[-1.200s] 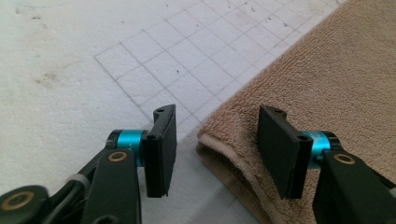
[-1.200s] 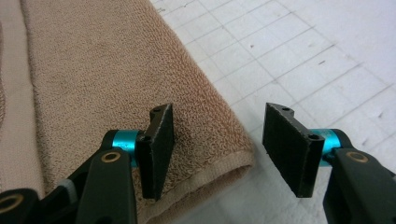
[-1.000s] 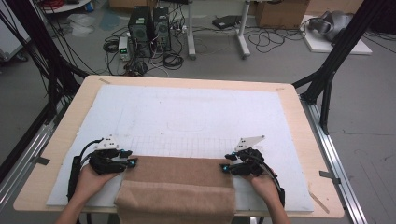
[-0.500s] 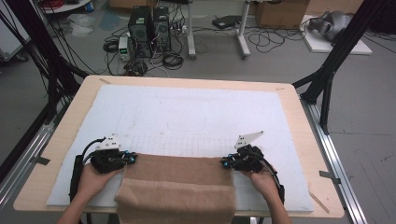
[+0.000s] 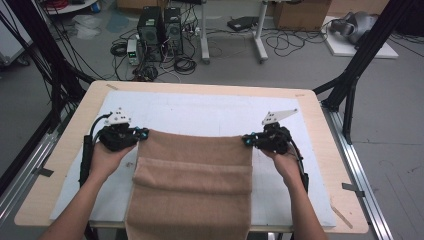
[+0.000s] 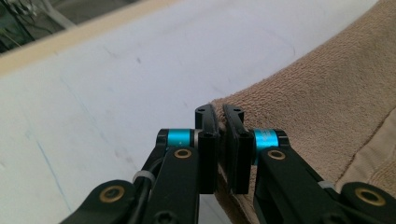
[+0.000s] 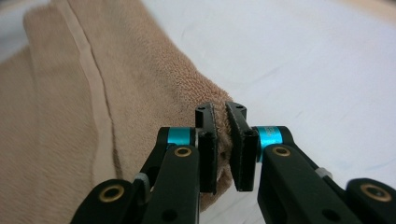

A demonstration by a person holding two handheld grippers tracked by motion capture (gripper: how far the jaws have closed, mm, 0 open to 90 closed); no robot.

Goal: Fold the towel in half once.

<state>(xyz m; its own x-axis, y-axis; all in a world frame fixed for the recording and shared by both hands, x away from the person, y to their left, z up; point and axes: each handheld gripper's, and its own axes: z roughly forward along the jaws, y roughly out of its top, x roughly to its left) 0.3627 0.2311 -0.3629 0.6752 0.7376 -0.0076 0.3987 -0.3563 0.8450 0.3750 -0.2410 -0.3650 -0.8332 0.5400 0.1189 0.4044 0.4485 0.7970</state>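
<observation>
Presently catalogued:
Item: brown towel (image 5: 192, 185), laid over the near middle of the white mat (image 5: 210, 115), its lower part hung over the table's near edge.
Far edge: raised and stretched between the two grippers.
Handling: judged soft, light and limp; sag is expected wherever it is unsupported, so the corners are best taken, as is done here.
Left gripper (image 5: 141, 133): jaws closed just now, pinched on the towel's far left corner (image 6: 219, 103).
Right gripper (image 5: 247, 141): jaws likewise just closed, clamped on the far right corner (image 7: 219, 109).
Support: wooden table (image 5: 325, 150), covered by the mat.
Beyond: computer towers (image 5: 160, 25) and cables on the floor.
</observation>
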